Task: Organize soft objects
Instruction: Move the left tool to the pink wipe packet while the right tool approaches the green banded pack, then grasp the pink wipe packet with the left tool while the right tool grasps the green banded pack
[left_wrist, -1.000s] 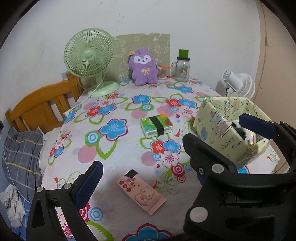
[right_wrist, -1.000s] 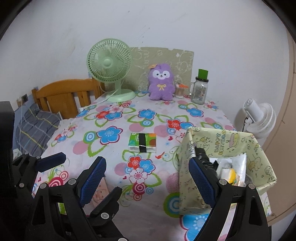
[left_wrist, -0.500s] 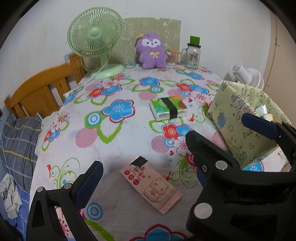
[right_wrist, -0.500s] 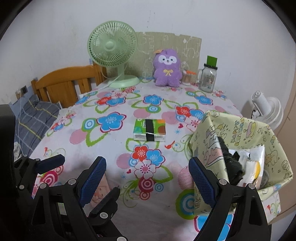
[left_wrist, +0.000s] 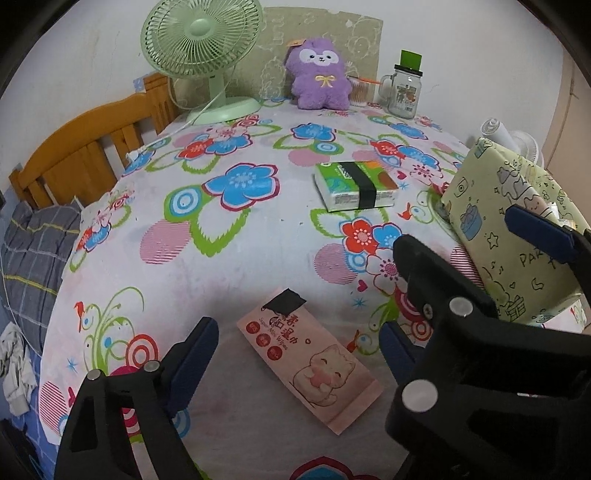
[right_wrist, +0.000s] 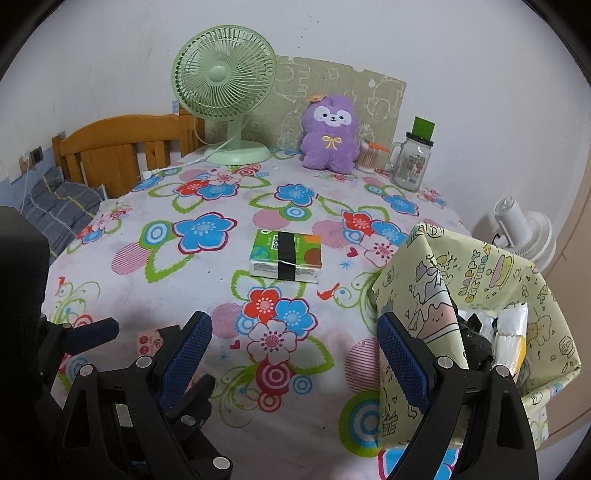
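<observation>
A pink wet-wipes pack (left_wrist: 310, 365) lies flat on the flowered tablecloth (left_wrist: 240, 266), between the fingers of my left gripper (left_wrist: 299, 350). Those jaws are closing, and the pads stand clear of the pack on both sides. My right gripper (right_wrist: 295, 358) hangs open and empty over the cloth, beside the yellow-green paper gift bag (right_wrist: 443, 288), which holds several packets. A green tissue pack (right_wrist: 286, 254) with a black band lies mid-table. A purple plush toy (right_wrist: 330, 136) sits upright at the back. The right gripper's frame blocks the lower right of the left wrist view.
At the back stand a green desk fan (right_wrist: 225, 85), a glass mug jar (right_wrist: 410, 162) and a small cup of cotton swabs (right_wrist: 367, 158). A wooden headboard (right_wrist: 122, 147) and grey bedding are to the left. A white fan (right_wrist: 524, 229) sits beyond the table's right edge.
Both grippers have come down closer to the table. The left gripper's jaws have narrowed around the pink pack, and its right pad has come into view.
</observation>
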